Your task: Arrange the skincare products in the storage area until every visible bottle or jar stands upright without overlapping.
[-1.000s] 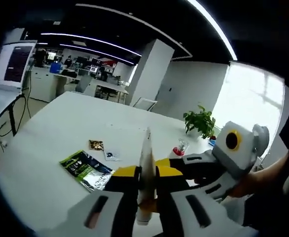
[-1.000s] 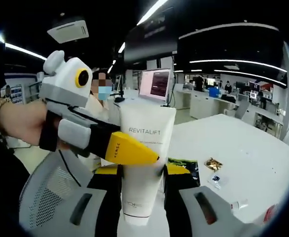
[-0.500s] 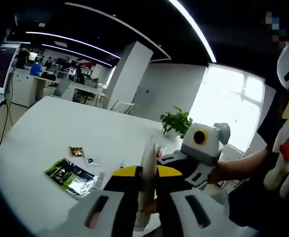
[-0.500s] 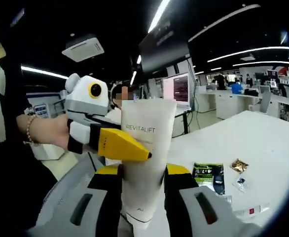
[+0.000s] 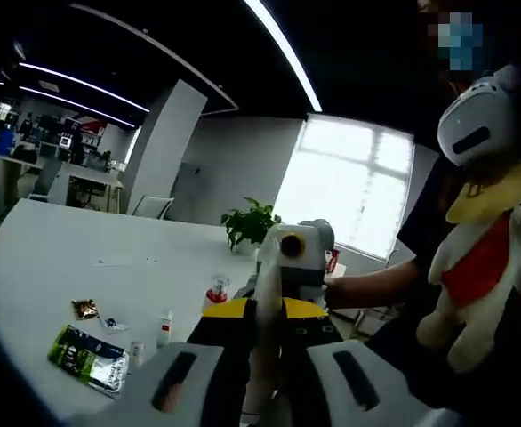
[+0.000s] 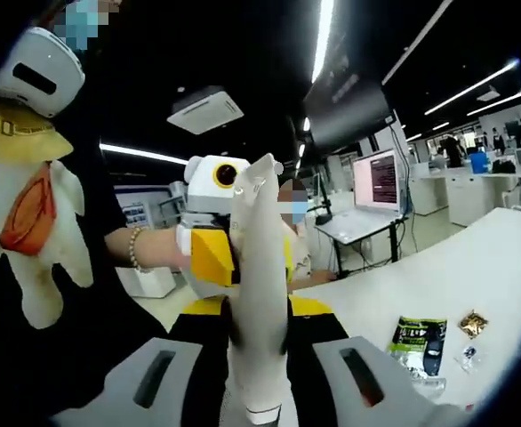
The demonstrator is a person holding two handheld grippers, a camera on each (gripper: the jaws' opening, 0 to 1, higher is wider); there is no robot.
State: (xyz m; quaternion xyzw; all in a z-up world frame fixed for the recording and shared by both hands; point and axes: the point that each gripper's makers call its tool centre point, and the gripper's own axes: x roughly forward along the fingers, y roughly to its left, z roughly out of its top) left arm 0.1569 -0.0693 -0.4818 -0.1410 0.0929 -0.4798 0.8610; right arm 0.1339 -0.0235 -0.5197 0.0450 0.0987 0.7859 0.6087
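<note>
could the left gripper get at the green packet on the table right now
Probably not yet: the left gripper and right gripper are both shut on the white tube, held up above the table, while the green packet lies flat below.

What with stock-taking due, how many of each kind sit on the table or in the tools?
White tube, held: 1
Green packet: 1
Small sachets: 2
Small white tubes: 2
Red-capped container: 1
Potted plant: 1
Total: 8

- The long white table (image 5: 56, 267) lies broadly bare.
- Obstacles on it: green foil packet (image 5: 87, 358), small red-capped bottle (image 5: 216, 294), leafy potted plant (image 5: 250, 224) at the far edge.
</note>
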